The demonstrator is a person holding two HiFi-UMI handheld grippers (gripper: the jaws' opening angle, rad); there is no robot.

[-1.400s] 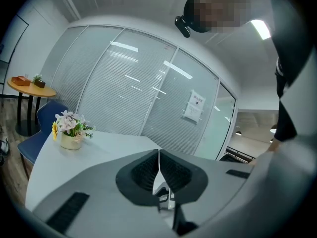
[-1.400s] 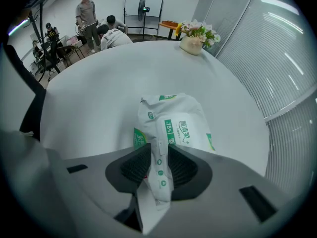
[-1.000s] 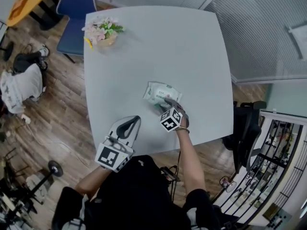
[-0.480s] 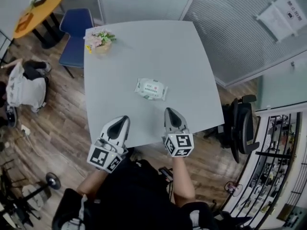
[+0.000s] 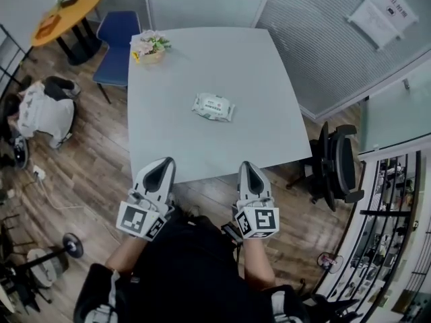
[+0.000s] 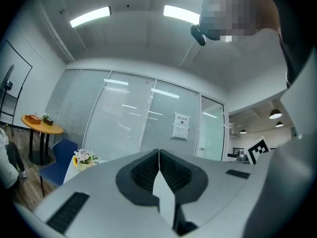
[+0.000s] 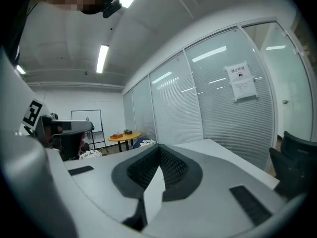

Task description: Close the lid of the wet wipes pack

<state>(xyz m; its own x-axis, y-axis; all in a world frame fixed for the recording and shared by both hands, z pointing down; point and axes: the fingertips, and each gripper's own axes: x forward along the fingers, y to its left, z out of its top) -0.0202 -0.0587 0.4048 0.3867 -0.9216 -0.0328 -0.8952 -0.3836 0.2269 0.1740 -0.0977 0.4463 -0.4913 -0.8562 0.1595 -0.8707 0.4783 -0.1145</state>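
The wet wipes pack (image 5: 213,107), white with green print, lies flat near the middle of the grey table (image 5: 262,79) with its lid down. Both grippers are pulled back off the table's near edge, held level close to the person's body. My left gripper (image 5: 163,163) is shut and empty; in the left gripper view its jaws meet (image 6: 158,152). My right gripper (image 5: 248,167) is shut with nothing in it, and in the right gripper view its jaws are together (image 7: 159,148). Neither gripper view shows the pack.
A small pot of flowers (image 5: 151,46) stands at the table's far left corner, with a blue chair (image 5: 120,46) behind it. A black office chair (image 5: 340,163) is at the right, a round orange table (image 5: 64,15) far left. Glass walls with blinds enclose the room.
My right gripper let go of the pack, shut, and drew back off the table. The left gripper also pulled back toward the body. The pack now lies flat, alone.
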